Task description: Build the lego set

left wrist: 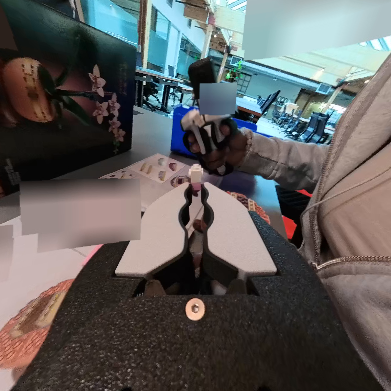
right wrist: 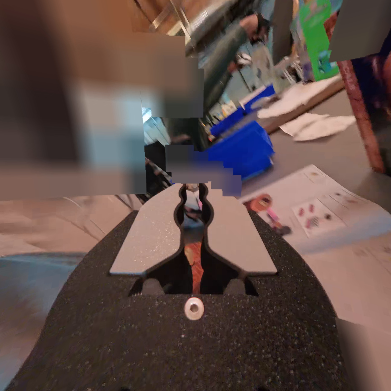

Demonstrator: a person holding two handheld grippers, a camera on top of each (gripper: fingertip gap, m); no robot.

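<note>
My left gripper (left wrist: 196,186) is shut on a small lego piece (left wrist: 196,174), white on top and pink below, which sticks up from the fingertips above the table. A round terracotta lego build (left wrist: 250,204) lies just beyond the right finger, partly hidden. My right gripper (left wrist: 191,124) shows farther off in a person's hand, raised above the table. In the right wrist view the right gripper (right wrist: 192,188) has its jaws close together, with a small pale piece (right wrist: 192,187) between the tips; the view is blurred. A pink and orange sub-build (right wrist: 268,208) lies on the paper.
The dark lego box (left wrist: 63,101) with orchid pictures stands at the left. A blue bin (left wrist: 178,131) sits behind, also in the right wrist view (right wrist: 243,152). Instruction sheets (left wrist: 152,169) (right wrist: 321,203) lie on the grey table. A person in a grey hoodie (left wrist: 349,211) fills the right.
</note>
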